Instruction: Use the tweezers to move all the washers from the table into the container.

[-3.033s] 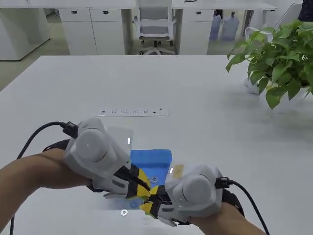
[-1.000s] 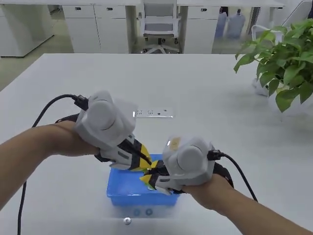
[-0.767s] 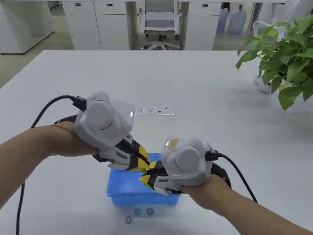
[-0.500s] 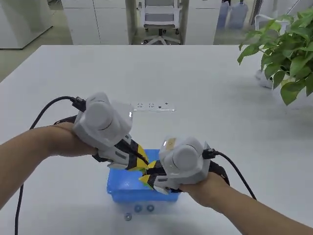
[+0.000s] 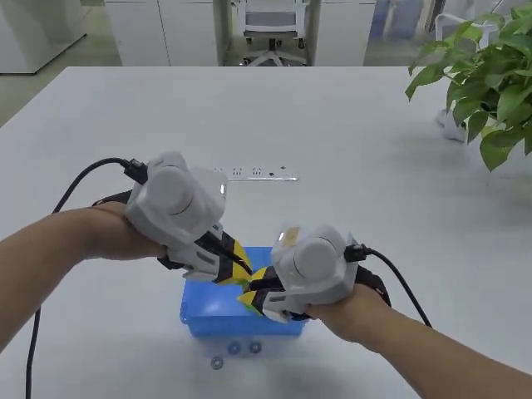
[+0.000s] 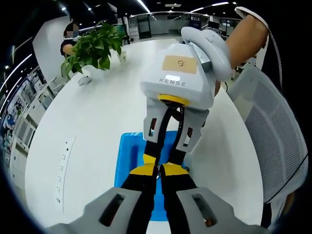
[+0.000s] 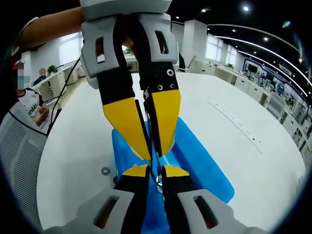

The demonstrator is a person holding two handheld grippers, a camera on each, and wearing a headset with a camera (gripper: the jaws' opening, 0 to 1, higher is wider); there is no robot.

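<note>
left gripper (image 6: pixel 159 169), right gripper (image 7: pixel 156 171): both clamped on tweezers (image 7: pixel 146 126) over container (image 5: pixel 208 320) | washers (image 5: pixel 233 348) on table (image 5: pixel 332 125), just person-side of container

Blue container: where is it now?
Head view, lower centre: the blue container sits under the left gripper and right gripper, with three washers just off its near edge.

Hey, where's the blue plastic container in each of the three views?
Head view: blue plastic container at lower centre, under the yellow-tipped jaws.
Left gripper view: lower centre, behind the jaws.
Right gripper view: centre to lower right, beneath the jaws.
Shared landmark: white power strip on the table.
</note>
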